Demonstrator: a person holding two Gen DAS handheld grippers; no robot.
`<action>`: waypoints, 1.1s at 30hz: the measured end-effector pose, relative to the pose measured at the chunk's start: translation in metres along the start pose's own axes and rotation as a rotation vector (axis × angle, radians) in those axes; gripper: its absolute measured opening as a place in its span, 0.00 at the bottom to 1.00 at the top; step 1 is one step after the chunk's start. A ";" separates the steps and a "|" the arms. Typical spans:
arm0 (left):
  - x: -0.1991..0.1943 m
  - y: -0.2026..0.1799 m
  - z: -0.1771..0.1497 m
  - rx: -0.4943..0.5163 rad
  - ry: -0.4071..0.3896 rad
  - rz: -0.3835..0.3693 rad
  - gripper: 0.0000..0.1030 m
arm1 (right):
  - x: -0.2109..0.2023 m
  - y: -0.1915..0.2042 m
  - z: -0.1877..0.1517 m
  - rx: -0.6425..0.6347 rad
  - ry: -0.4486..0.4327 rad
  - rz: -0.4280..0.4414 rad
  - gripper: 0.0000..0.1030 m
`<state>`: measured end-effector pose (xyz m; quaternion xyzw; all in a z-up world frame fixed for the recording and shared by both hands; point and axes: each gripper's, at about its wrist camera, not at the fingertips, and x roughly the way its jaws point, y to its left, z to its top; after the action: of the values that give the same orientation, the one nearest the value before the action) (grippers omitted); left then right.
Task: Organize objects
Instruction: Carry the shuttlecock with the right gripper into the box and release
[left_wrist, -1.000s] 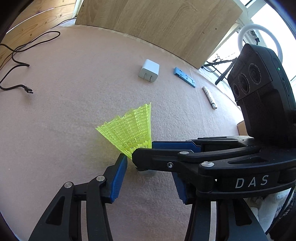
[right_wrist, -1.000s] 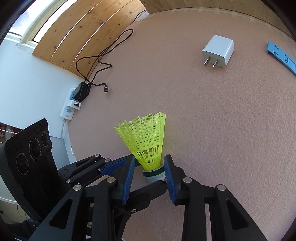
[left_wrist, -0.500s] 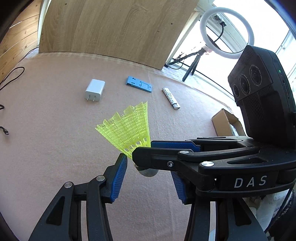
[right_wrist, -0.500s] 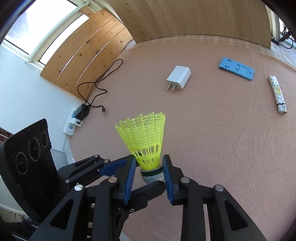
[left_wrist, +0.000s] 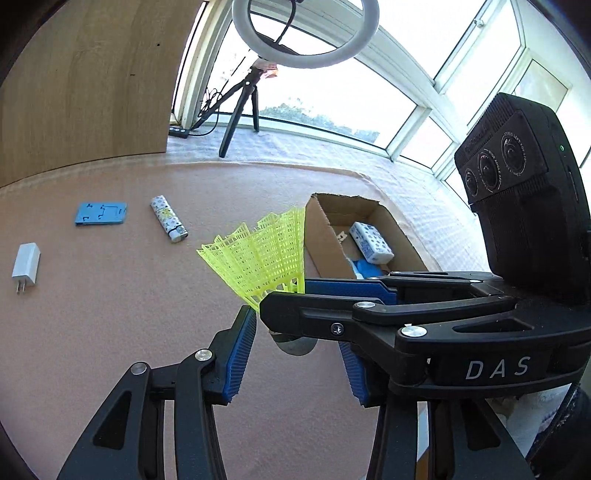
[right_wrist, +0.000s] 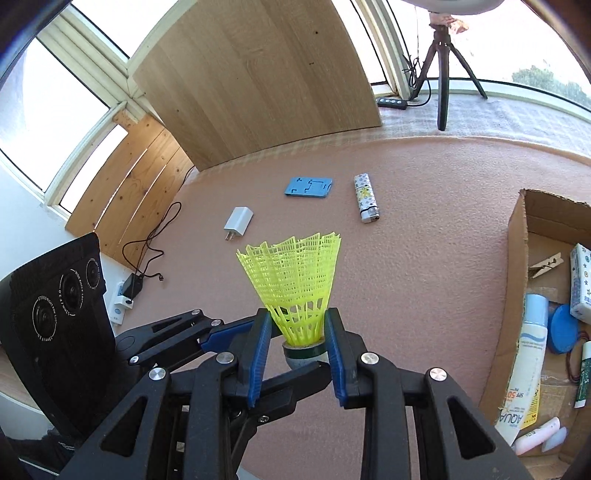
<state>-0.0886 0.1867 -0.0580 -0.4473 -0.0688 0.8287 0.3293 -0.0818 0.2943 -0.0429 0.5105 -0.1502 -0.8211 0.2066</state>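
Note:
My right gripper (right_wrist: 295, 350) is shut on the cork base of a yellow shuttlecock (right_wrist: 295, 280) and holds it above the pink carpet. In the left wrist view the shuttlecock (left_wrist: 258, 258) sits between my two grippers, and the right gripper crosses in front of the left one. My left gripper (left_wrist: 295, 354) is open around the same spot, with its blue pads apart from the cork. A cardboard box (right_wrist: 517, 236) lies to the right with several items in it; it also shows in the left wrist view (left_wrist: 321, 236).
On the carpet lie a white charger (right_wrist: 238, 223), a blue flat card (right_wrist: 308, 187) and a patterned lighter (right_wrist: 365, 203). A black cable (right_wrist: 155, 240) runs to a wall plug at the left. A ring-light tripod (right_wrist: 443, 66) stands by the window.
Both grippers have swung right and lifted with the shuttlecock. The cardboard box has come into view, and the charger, card and lighter have slid to the left.

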 end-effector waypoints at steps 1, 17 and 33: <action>0.006 -0.011 0.002 0.018 0.007 -0.013 0.46 | -0.008 -0.009 -0.003 0.016 -0.011 -0.010 0.26; 0.100 -0.137 0.018 0.201 0.125 -0.184 0.46 | -0.094 -0.120 -0.042 0.226 -0.130 -0.142 0.26; 0.135 -0.182 0.021 0.278 0.157 -0.155 0.77 | -0.128 -0.162 -0.055 0.276 -0.215 -0.310 0.67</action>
<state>-0.0689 0.4129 -0.0653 -0.4542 0.0383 0.7648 0.4553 -0.0121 0.4962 -0.0413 0.4603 -0.2022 -0.8644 -0.0107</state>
